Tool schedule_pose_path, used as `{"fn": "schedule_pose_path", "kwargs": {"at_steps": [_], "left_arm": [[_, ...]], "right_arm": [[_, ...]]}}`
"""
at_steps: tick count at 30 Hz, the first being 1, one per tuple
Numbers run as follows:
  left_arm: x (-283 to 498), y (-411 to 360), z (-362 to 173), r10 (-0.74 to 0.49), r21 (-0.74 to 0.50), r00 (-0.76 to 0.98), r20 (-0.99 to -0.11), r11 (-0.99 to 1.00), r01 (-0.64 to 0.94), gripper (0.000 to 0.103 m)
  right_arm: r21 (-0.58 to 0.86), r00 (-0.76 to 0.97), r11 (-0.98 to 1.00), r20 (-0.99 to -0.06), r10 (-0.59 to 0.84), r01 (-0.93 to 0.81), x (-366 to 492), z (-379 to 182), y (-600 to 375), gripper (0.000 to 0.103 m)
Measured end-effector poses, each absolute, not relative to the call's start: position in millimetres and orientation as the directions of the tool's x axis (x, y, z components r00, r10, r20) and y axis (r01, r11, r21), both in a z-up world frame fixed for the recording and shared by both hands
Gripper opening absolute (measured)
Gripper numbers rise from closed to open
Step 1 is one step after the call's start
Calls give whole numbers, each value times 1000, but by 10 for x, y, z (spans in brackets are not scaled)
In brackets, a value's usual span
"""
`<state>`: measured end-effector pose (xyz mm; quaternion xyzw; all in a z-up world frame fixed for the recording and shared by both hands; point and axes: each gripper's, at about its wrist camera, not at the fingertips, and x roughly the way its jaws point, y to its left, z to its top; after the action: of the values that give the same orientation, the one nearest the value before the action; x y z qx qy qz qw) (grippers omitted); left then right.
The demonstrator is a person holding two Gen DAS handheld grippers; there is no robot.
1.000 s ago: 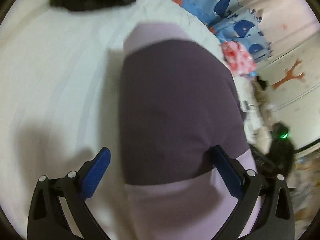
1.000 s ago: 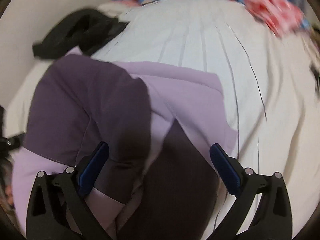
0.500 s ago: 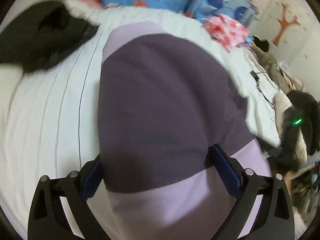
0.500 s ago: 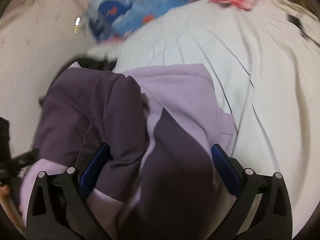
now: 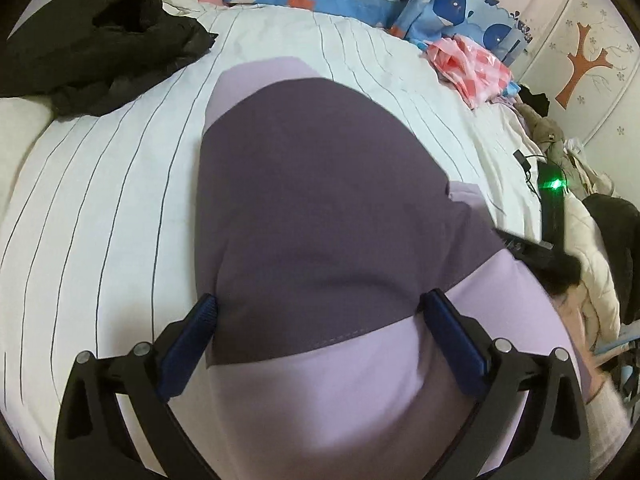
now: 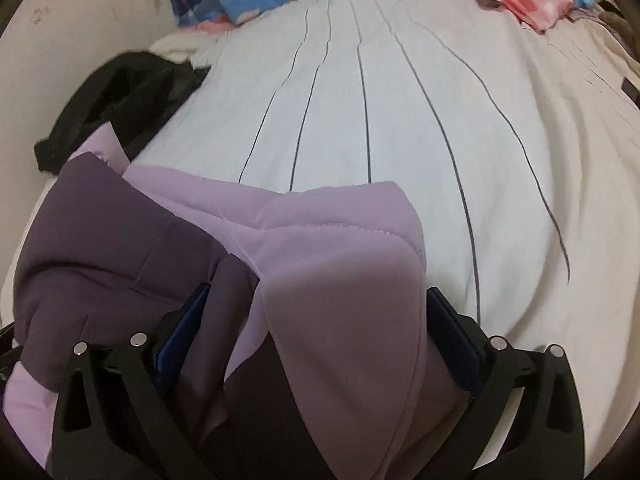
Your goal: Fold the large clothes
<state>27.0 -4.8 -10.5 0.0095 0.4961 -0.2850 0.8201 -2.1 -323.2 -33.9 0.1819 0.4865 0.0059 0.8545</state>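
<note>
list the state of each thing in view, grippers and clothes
left gripper: jaws wide, purple cloth between them
right gripper: jaws wide, bunched cloth between them
purple garment: partly folded, dark panel flat, lilac edges showing
black garment: crumpled heap, unfolded
pink cloth: crumpled, by the pillows
striped sheet: spread, lightly wrinkled
green light: lit

The left gripper [image 5: 318, 312] is closing in on the purple garment [image 5: 320, 200], whose dark panel now fills the gap between its spread fingers, touching both pads. In the right wrist view the right gripper [image 6: 316, 308] is pushing deeper, the garment's lilac fold [image 6: 340, 240] bunching between its open fingers.
</note>
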Motion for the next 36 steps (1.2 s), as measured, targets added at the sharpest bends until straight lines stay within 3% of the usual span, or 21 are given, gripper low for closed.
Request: {"fn": "schedule_pose_path", "kwargs": {"at_steps": [3,7,8,10,14,16,19,24,36], "left_arm": [[256,127,9,-480,-316,318,-817,835,450,98],[-6,234,163,-480,-287,348,-805,829,480,98],[-61,230,122,-477,-281,341,-810,826,488,98],[-112,231,-43,-473,-292,330,-817,833,471,98],[-272,238,27,-442,-256,367,-819,852,456,98],[-493,176,222,-386,-133,466,-796,863,488,97],[-622,160,319,-357,-58,519,-777,861,505,97],[-632,230,384,-369,-76,537,-758,868,490,97],[-839,235,488,-348,11,606,-715,862,507,97]], "right_arm": [[311,579,941,-795,182,131,-244,146,-3197,97],[318,679,947,-686,261,-43,-1092,686,-2844,97],[299,671,953,-695,257,-56,-1201,664,-2744,97],[193,568,979,-799,197,-68,-1293,224,-2464,97],[419,563,908,-751,346,1,-1388,139,-2797,97],[430,624,903,-703,341,-9,-1530,302,-2861,97],[485,671,874,-662,333,45,-1581,373,-3041,97],[552,638,822,-685,352,141,-1398,119,-3268,97],[590,581,784,-713,393,194,-1201,-308,-3355,97]]}}
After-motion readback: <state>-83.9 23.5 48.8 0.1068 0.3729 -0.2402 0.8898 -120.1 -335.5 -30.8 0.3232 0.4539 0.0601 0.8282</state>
